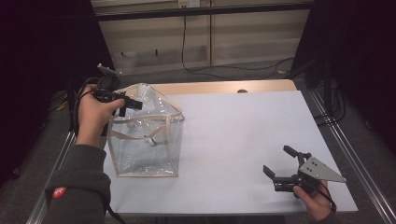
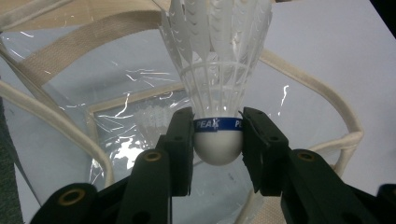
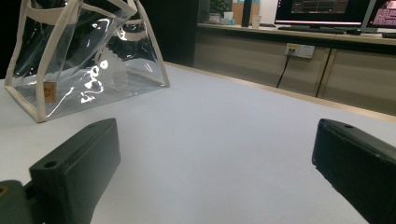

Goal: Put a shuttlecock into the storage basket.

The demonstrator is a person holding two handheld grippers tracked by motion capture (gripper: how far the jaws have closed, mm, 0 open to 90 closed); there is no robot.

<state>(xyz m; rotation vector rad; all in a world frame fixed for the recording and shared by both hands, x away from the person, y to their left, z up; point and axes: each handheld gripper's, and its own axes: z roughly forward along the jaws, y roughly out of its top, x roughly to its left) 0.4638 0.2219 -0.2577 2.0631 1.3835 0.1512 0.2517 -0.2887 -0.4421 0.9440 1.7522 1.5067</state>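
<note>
We are holding a shuttlecock (image 2: pixel 217 79) above the mouth of the clear bag (image 1: pixel 144 140) — this looks like the drop-in step, with the carry judged nearly done. The left gripper (image 2: pixel 218 140) is clamping the rounded white cork base from both sides, its fingers (image 2: pixel 180 144) pressing just at the blue band printed with "PEAK", and the white feather skirt is fanning away from us, clean and unbent. In the high view the left gripper (image 1: pixel 133 103) is hovering at the bag's upper rim on the left side of the bench (image 1: pixel 243 140). Through the transparent plastic we are making out what seems to be another shuttlecock (image 2: pixel 149 121) already lying inside, though it is blurred by glare.

The bag is standing upright, cream trim around its edges and cream handles (image 2: pixel 56 121) looping near the opening — those straps are the thing to steer past.

The right gripper (image 1: pixel 282 165) is resting low near the bench's right front corner, fingers (image 3: pixel 77 165) spread wide with nothing between them.

Next, we judge, the call is to bring the cork over the opening and part the fingers so the shuttlecock falls in.
</note>
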